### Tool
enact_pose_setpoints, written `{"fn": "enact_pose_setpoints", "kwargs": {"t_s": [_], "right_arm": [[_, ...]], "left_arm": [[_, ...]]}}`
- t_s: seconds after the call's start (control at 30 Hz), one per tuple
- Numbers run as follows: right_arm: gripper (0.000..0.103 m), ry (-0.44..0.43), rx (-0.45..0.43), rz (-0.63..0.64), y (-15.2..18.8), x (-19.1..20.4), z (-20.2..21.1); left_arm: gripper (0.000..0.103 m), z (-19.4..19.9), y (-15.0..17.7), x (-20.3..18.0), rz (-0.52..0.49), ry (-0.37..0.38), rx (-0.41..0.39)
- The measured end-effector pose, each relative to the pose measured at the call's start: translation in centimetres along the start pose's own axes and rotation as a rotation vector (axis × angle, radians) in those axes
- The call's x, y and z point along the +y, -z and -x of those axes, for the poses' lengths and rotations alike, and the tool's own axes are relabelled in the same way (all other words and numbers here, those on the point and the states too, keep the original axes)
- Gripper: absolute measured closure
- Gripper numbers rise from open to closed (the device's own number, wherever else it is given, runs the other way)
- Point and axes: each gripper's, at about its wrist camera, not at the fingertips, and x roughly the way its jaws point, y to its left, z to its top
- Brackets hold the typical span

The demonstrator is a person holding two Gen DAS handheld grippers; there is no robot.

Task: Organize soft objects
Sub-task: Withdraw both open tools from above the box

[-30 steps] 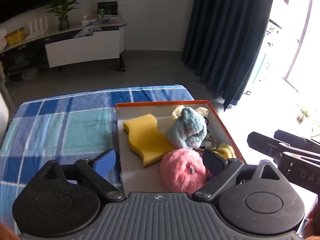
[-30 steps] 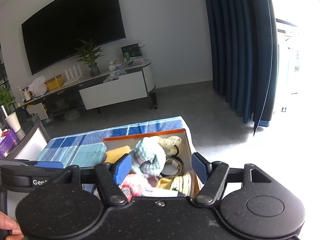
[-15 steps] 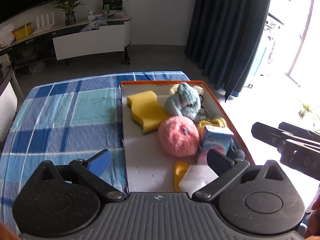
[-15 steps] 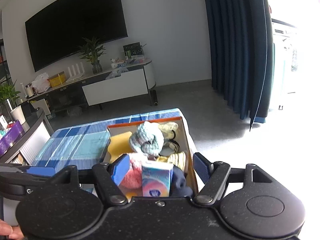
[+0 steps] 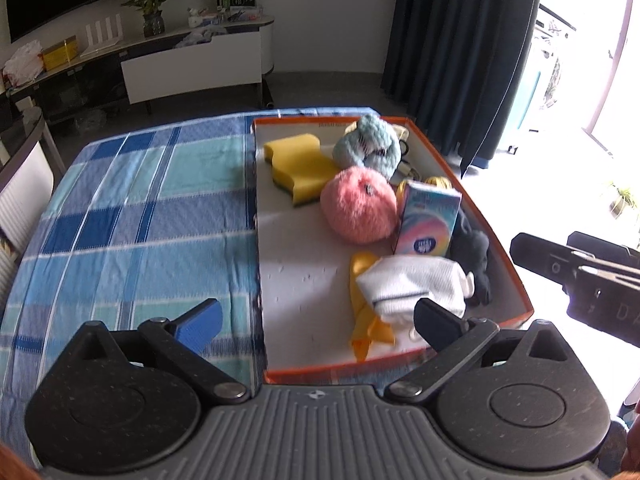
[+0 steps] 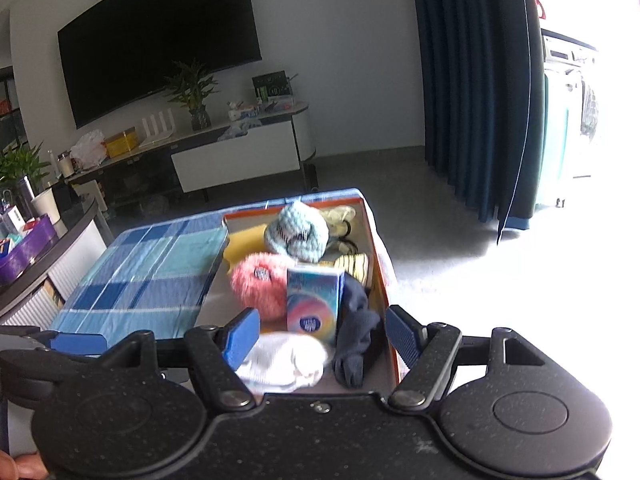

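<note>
An orange-rimmed box [image 5: 516,280] on the blue plaid cloth holds a yellow sponge [image 5: 300,166], a light blue plush [image 5: 368,146], a pink fluffy ball [image 5: 358,210], a pastel tissue pack [image 5: 428,220], a dark sock [image 5: 476,256], a white sock [image 5: 412,286] and a yellow cloth [image 5: 366,320]. The box [image 6: 380,276], pink ball [image 6: 260,280], tissue pack [image 6: 314,300] and white sock [image 6: 288,360] also show in the right wrist view. My left gripper [image 5: 316,320] is open and empty above the box's near end. My right gripper [image 6: 322,334] is open and empty, held back over the near end.
The blue plaid cloth [image 5: 140,208] covers the table left of the box. A TV stand [image 5: 192,64] with a plant stands at the far wall. Dark curtains [image 5: 460,48] hang at the right. The right gripper's body [image 5: 580,276] shows at the right edge of the left wrist view.
Both grippers have drawn back and up from the box, so its near end with the tissue pack, socks and yellow cloth has come into view. Nothing in the box has moved.
</note>
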Motion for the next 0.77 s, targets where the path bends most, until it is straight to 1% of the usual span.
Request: {"fn": "enact_pose_setpoints", "kwargs": {"t_s": [0.23,0.47,0.57,0.77], "right_arm": [[0.02,0.001,0.037,0.011,1.5,-0.2,0.6],[0.02,0.009,0.02,0.017,1.4,0.0,1.6],[0.02,0.007,0.021,0.018,1.4,0.0,1.6],[0.019,0.005,0.027,0.025,1.4,0.2,1.7]], "left_arm": [[0.0,0.3,1.1,-0.2,-0.001,-0.003,0.017],[0.0,0.9,1.1,-0.1,0.007,0.003,0.007],[0.0,0.8,1.2,0.0,0.014,0.022,0.01],[0.0,0.6,1.5,0.2,0.025,0.03,0.019]]}}
